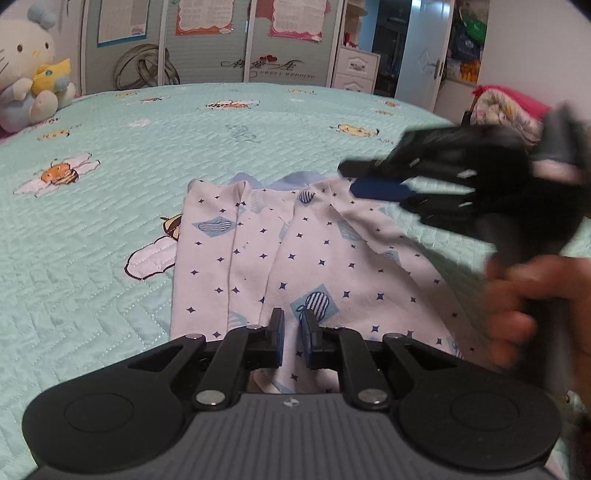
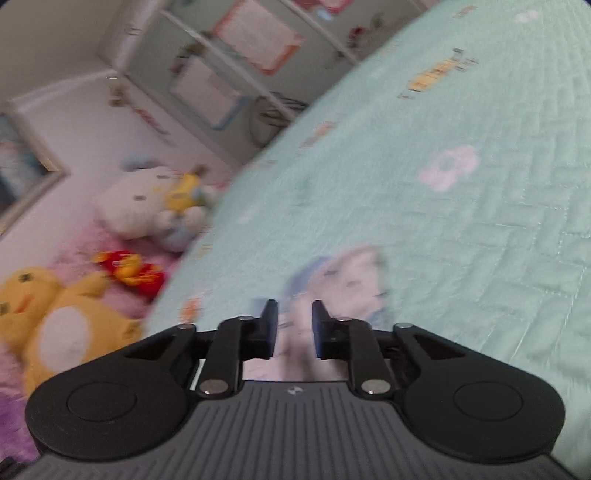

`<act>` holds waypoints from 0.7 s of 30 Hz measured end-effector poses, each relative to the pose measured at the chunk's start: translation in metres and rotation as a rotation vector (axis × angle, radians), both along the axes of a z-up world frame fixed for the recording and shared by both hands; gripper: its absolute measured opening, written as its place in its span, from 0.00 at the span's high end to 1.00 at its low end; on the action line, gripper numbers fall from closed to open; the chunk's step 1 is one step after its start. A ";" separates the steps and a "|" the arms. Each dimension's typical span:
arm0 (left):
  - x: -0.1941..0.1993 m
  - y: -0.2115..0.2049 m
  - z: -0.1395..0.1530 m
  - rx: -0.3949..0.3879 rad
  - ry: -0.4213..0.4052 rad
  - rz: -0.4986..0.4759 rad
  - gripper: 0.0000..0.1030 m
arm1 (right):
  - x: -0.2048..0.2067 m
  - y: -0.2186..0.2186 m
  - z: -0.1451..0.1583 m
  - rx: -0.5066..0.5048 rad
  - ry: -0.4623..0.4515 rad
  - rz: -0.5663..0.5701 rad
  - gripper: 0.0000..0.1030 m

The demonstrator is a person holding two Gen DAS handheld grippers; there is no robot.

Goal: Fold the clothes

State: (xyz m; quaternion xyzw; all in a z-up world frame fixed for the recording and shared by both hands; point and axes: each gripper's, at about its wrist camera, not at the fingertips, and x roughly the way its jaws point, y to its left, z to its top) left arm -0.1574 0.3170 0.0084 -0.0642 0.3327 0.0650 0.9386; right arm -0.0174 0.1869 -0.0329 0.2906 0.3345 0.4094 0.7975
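White star-print garment (image 1: 295,258) on bed, left hand-held gripper (image 1: 293,325) slightly apart above it, empty, right hand-held gripper (image 1: 354,181) tilted, empty.

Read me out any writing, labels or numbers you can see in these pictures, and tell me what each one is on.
"SWEET WEDDING" on the wardrobe door, in small capitals under a decal.
Handwritten-style characters above it, beside red hearts: too stylised to read.
Sheets stuck on the wardrobe doors: print too small to read.
Right wrist view: too blurred to read anything.
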 end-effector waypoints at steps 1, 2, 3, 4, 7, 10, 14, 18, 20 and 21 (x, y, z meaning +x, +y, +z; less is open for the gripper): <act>0.001 -0.001 0.001 0.008 0.008 0.001 0.88 | -0.010 0.005 0.007 0.011 -0.004 0.025 0.76; 0.002 -0.002 0.001 0.015 0.017 0.002 0.88 | -0.020 0.006 0.010 0.032 0.006 0.053 0.76; 0.004 -0.003 0.002 0.022 0.026 0.001 0.88 | -0.029 0.005 0.013 0.053 0.019 0.080 0.74; 0.005 -0.004 0.003 0.030 0.036 -0.001 0.88 | -0.037 0.009 0.016 0.067 0.031 0.106 0.71; 0.009 -0.006 0.005 0.046 0.065 -0.006 0.88 | -0.047 0.019 0.004 -0.001 0.055 0.155 0.67; 0.012 -0.006 0.007 0.052 0.090 -0.012 0.88 | -0.034 0.019 -0.019 -0.061 0.121 0.081 1.00; 0.015 -0.010 0.009 0.070 0.115 -0.015 0.88 | -0.036 0.002 -0.012 -0.075 0.085 0.010 0.91; 0.017 -0.016 0.009 0.100 0.134 -0.015 0.88 | -0.057 -0.013 0.004 -0.004 0.059 0.084 0.75; 0.018 -0.018 0.010 0.107 0.141 -0.012 0.88 | -0.067 -0.014 0.004 -0.005 0.063 0.117 0.74; 0.018 -0.019 0.010 0.110 0.144 -0.012 0.88 | -0.068 -0.014 -0.002 -0.021 0.071 0.126 0.72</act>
